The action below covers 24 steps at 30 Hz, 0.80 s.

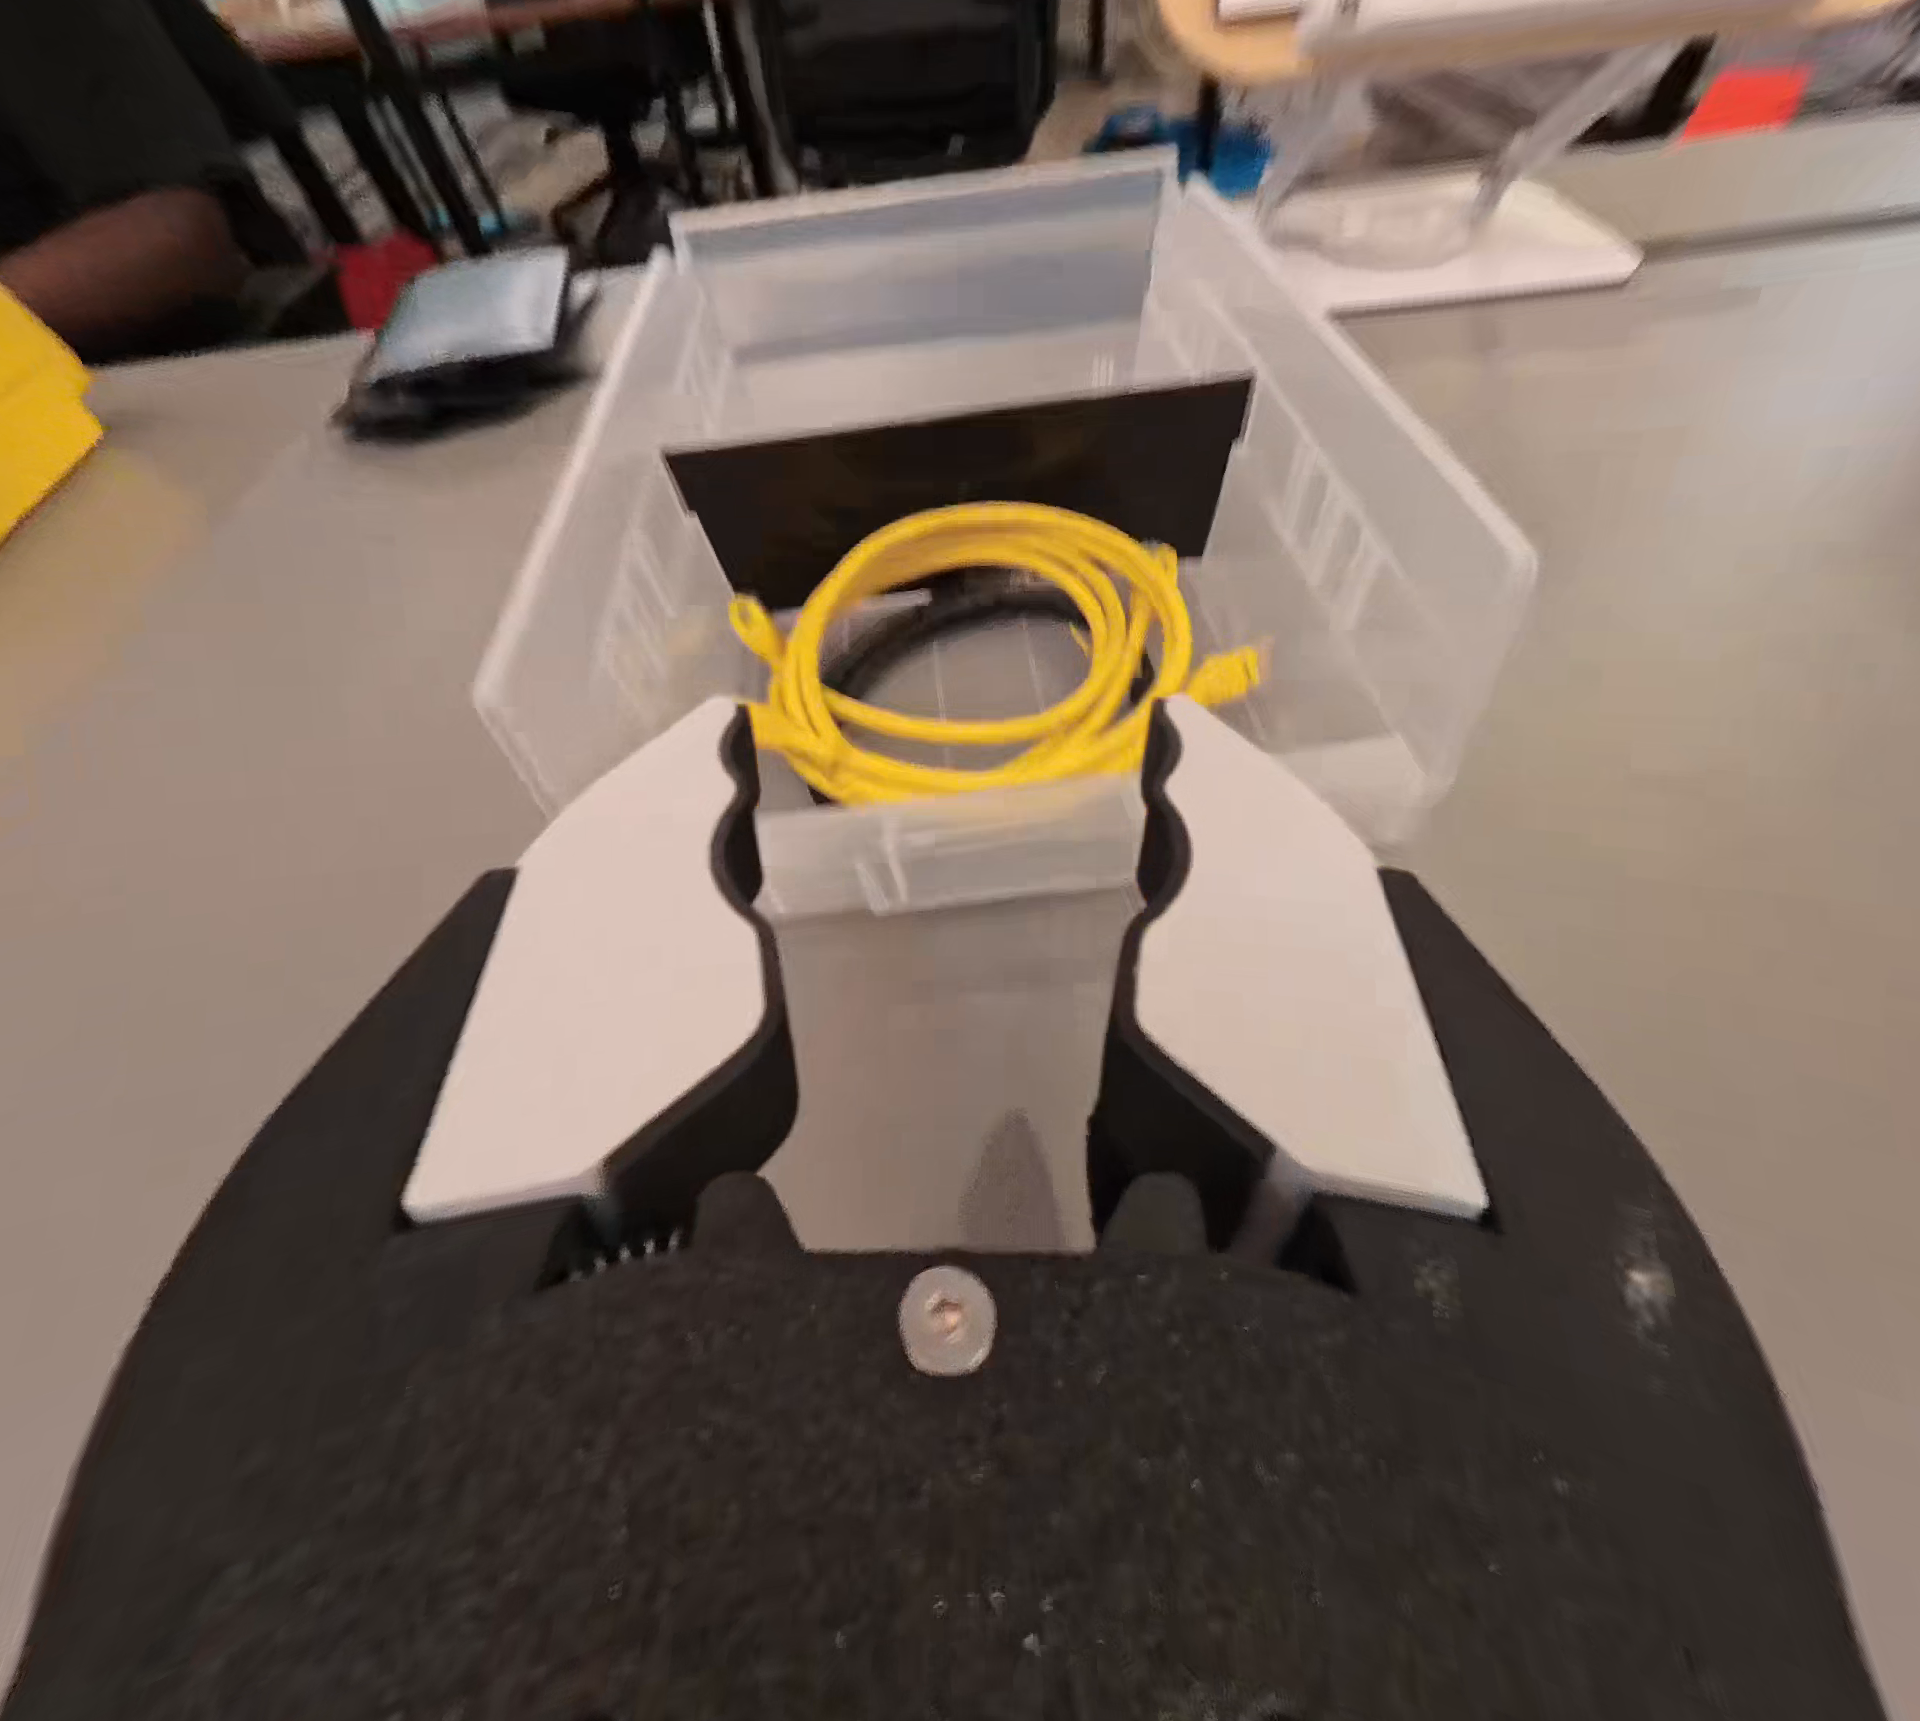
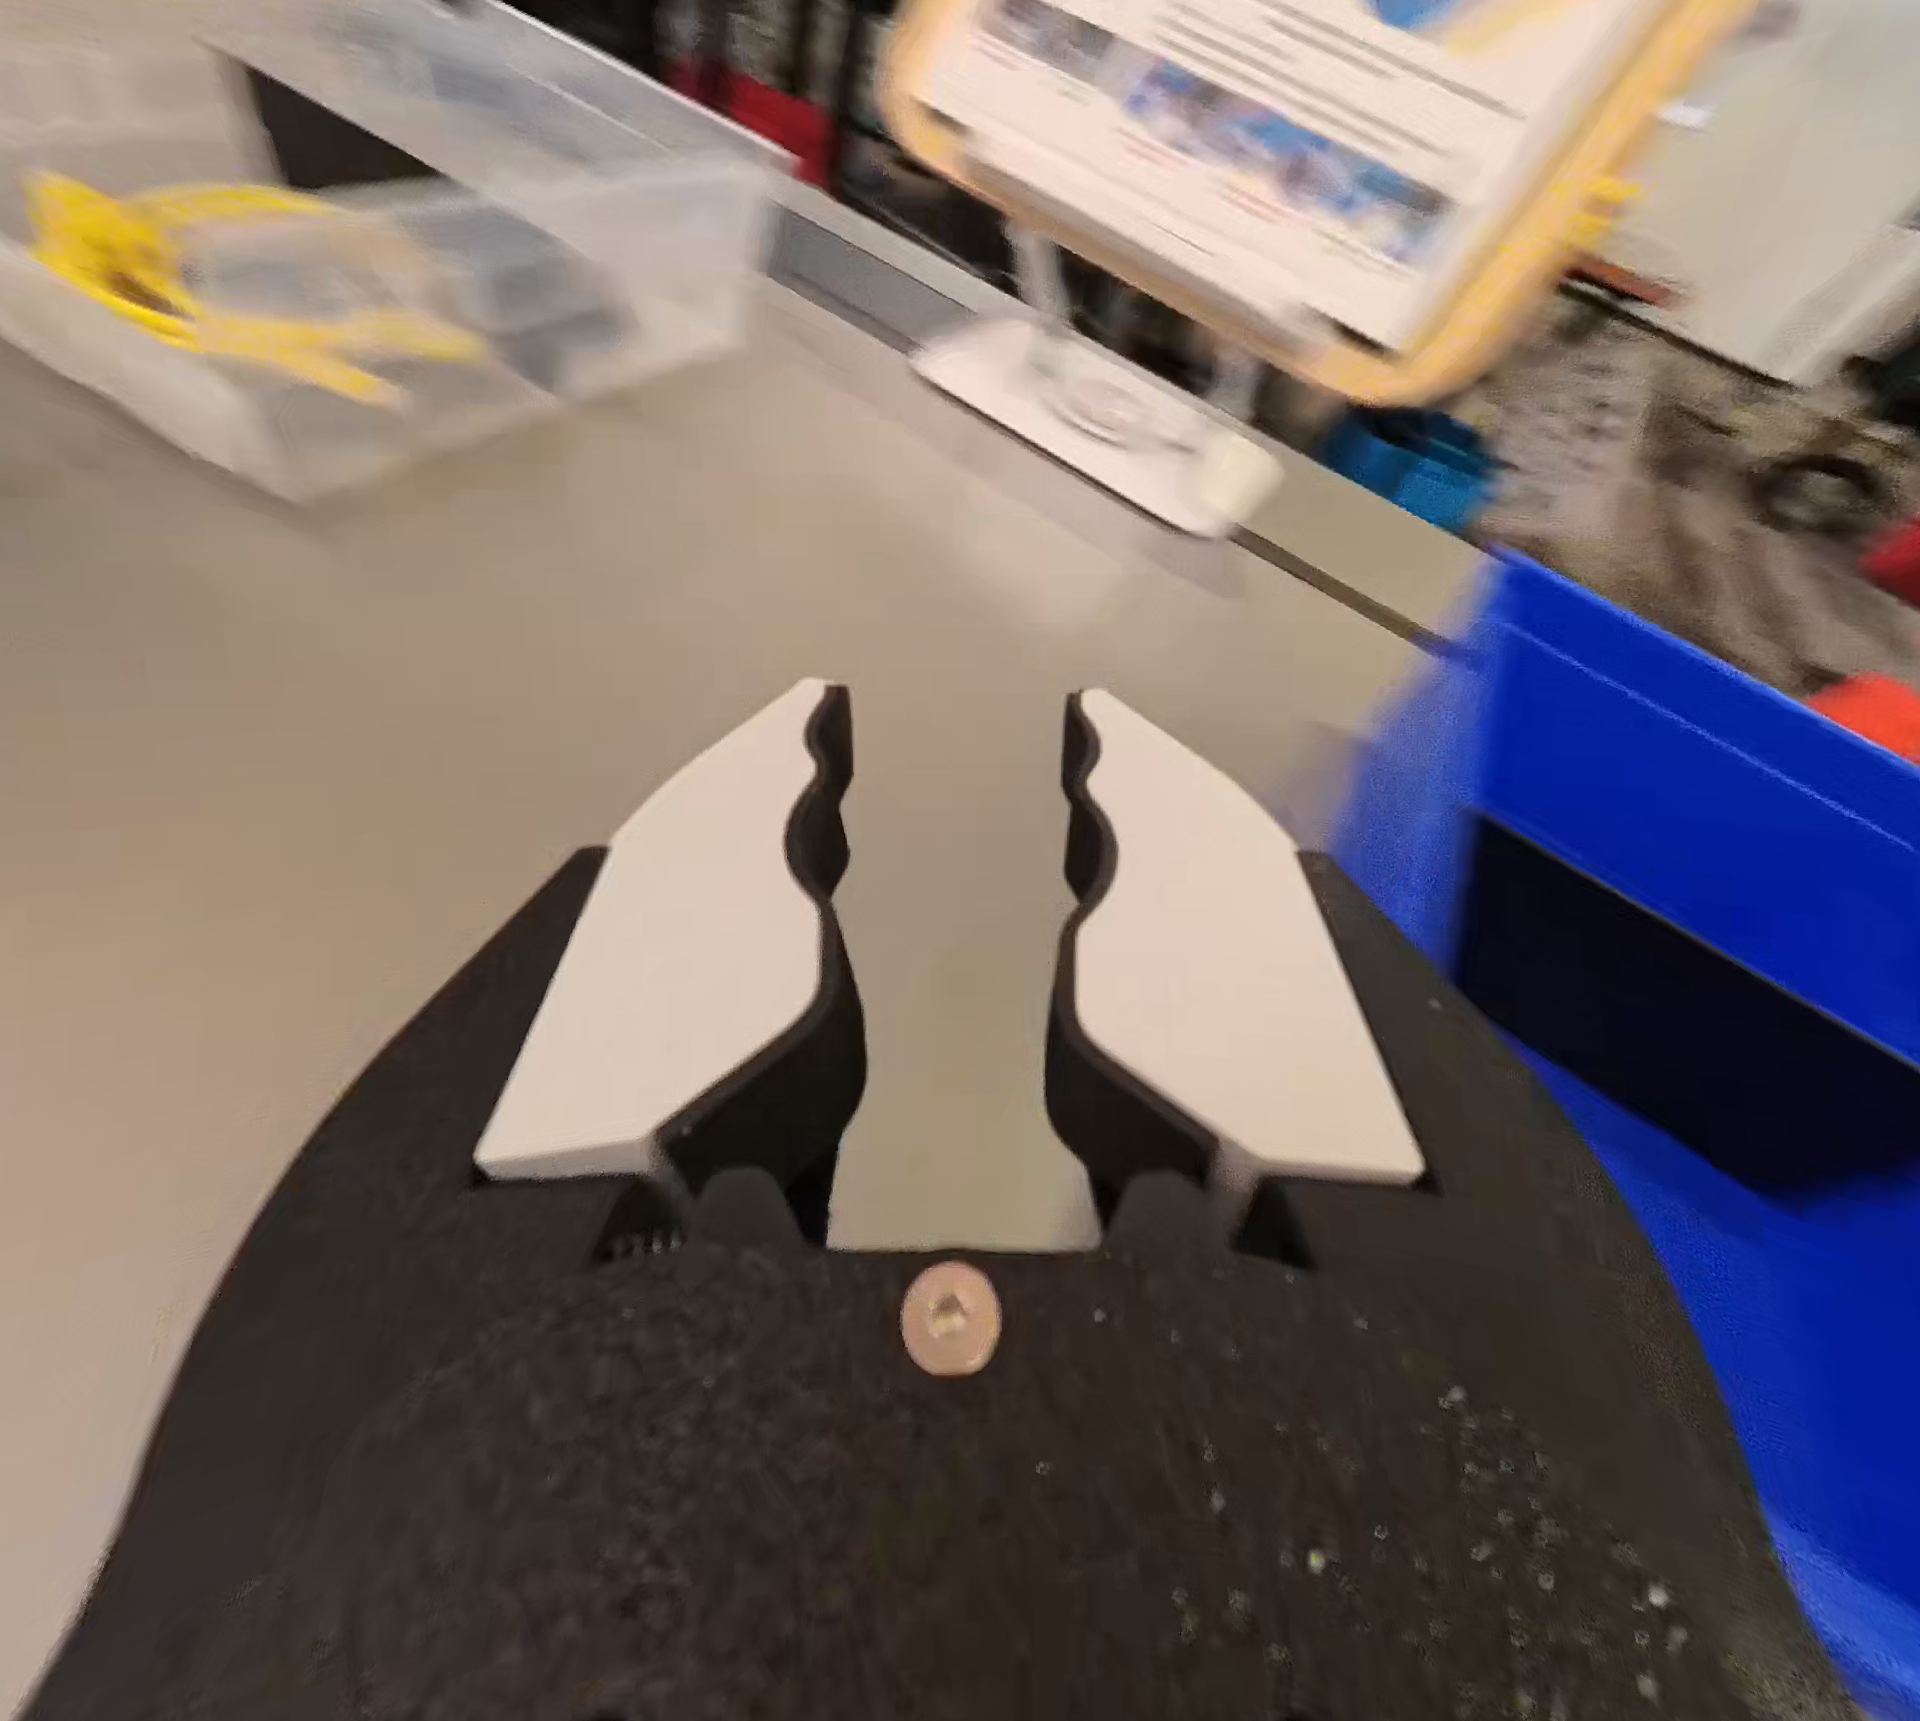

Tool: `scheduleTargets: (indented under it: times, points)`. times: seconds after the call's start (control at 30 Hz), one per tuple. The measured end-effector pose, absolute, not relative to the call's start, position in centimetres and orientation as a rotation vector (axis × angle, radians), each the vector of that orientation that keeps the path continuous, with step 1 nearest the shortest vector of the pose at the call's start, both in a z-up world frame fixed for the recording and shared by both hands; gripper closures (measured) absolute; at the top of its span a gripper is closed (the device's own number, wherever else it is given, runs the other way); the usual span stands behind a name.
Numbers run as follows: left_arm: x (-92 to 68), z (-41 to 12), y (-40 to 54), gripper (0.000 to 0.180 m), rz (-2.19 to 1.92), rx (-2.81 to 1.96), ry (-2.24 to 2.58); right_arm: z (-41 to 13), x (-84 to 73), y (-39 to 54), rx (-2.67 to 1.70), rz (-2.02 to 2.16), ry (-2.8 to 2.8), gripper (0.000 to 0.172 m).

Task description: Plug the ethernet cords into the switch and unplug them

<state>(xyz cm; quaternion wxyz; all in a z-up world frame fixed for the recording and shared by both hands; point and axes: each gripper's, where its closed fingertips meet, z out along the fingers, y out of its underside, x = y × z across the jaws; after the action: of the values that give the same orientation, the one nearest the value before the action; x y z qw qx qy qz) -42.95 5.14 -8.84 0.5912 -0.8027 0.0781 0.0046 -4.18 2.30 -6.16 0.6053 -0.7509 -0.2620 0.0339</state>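
As both views were blurred, details stayed soft.
Far left: a yellow object [image 1: 36, 414] lay at the grey table's [image 1: 260, 736] edge, a black wallet-like thing [image 1: 468, 336] behind it.
Left gripper [image 1: 948, 726]: fingers wide apart, straddling the near wall of a clear plastic bin [image 1: 1351, 549], pads not seen pressing.
Ethernet cords: a yellow coil [image 1: 977, 643] lay over a black cable [image 1: 883, 669] inside that bin, before a black slab [image 1: 935, 466].
Right gripper [image 2: 956, 715]: fingers apart over bare table, nothing between.
Far right: a blue bin [image 2: 1683, 798].
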Motion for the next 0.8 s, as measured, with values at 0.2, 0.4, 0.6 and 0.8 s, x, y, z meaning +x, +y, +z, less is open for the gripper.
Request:
scheduleTargets:
  times: [0.2,0.4,0.6,0.8]
  points:
    - [-38.2,-8.5,3.6,0.108,-0.176,-1.847,0.205,-6.7,13.3,-0.6,-1.747,-0.268,-0.163,0.138]
    - [-39.0,-8.6,3.7,0.11,-0.246,-1.822,0.204,-8.9,16.1,0.2,-1.754,0.092,0.033,0.129]
    - [-39.4,-9.5,4.1,0.108,-0.343,-1.863,0.15,-8.7,17.3,0.1,-1.74,0.084,0.062,0.129]
    - [-39.1,-9.5,4.0,0.109,-0.335,-1.862,0.165,-9.3,16.6,0.4,-1.772,0.106,0.044,0.129]
